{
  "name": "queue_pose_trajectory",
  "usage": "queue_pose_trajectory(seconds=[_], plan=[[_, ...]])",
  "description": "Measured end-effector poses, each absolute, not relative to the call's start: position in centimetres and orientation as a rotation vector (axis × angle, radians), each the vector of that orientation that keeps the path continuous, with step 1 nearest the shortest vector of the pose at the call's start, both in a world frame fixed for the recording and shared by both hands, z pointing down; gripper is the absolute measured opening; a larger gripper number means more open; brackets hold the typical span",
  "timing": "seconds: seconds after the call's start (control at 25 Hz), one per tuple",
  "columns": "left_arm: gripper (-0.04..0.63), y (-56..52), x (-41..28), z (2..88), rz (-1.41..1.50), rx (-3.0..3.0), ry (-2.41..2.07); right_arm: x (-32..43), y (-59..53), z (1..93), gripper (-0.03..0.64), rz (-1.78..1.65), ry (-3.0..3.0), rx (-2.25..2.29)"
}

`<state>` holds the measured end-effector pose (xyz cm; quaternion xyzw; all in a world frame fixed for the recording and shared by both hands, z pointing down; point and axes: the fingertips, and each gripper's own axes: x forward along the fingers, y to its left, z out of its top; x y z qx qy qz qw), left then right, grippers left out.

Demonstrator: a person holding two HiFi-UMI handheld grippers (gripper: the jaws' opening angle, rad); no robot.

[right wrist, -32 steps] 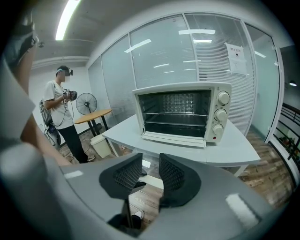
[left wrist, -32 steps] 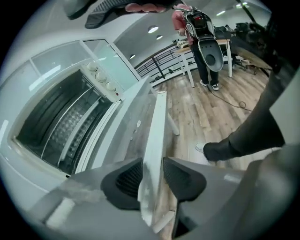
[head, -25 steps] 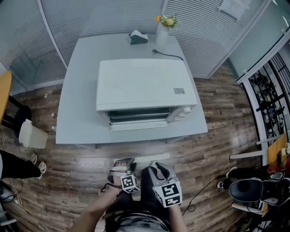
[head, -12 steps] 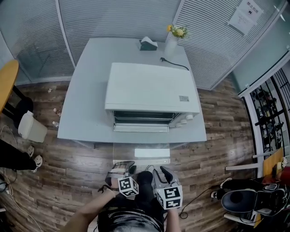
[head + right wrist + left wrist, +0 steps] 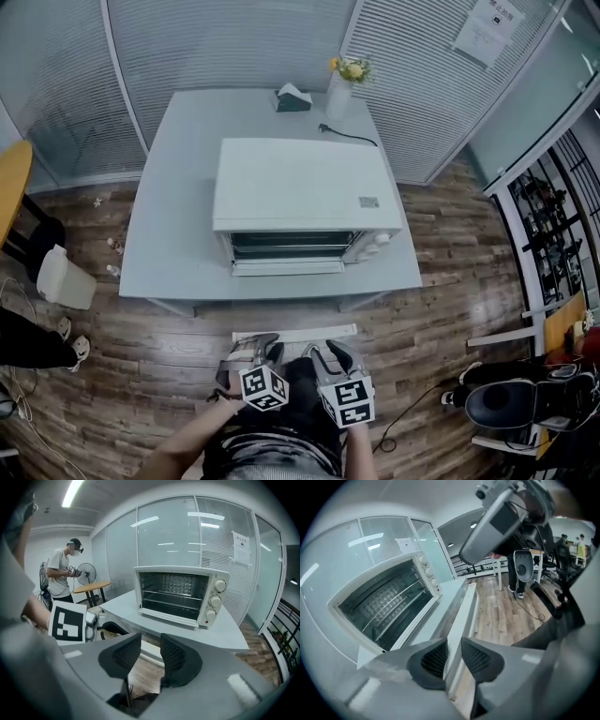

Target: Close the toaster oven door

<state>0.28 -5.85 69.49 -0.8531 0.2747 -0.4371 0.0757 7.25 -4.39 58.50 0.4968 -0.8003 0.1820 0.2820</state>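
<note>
A white toaster oven (image 5: 305,192) stands on the grey table (image 5: 169,234). Its glass door (image 5: 295,305) lies open and flat, reaching past the table's front edge, with the white handle (image 5: 295,333) at the near end. My left gripper (image 5: 255,349) is just short of the handle's left part. Its jaws are closing, and in the left gripper view the handle (image 5: 464,611) shows through the gap of that gripper (image 5: 454,656), not pressed by the pads. My right gripper (image 5: 328,354) is beside it; its jaws (image 5: 150,656) are opening with nothing between them, and they face the oven (image 5: 180,595).
Behind the oven on the table are a tissue box (image 5: 292,97), a vase of flowers (image 5: 342,80) and the oven's plug and cord (image 5: 347,136). A white bin (image 5: 64,278) stands left of the table, a black chair (image 5: 511,398) at the right. A person (image 5: 61,573) stands far off.
The head view has swayed a little. Both grippers stay low in front of the open door and close to its handle. The door has not moved.
</note>
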Motion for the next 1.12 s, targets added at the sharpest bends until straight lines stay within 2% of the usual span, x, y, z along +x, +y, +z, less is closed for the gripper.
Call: queue_pose_trajectory(seconds=[0.68,1.12], plan=[[0.091,-8.3,0.0,62.3,-1.247,-2.659,0.817,7.4,-4.7,57.4,0.126,0.417,-2.154,1.354],[0.084,-10.5,0.0,59.0,-1.197,-2.665,0.800,6.3,-6.7,58.5,0.126,0.109,-1.997,1.133]])
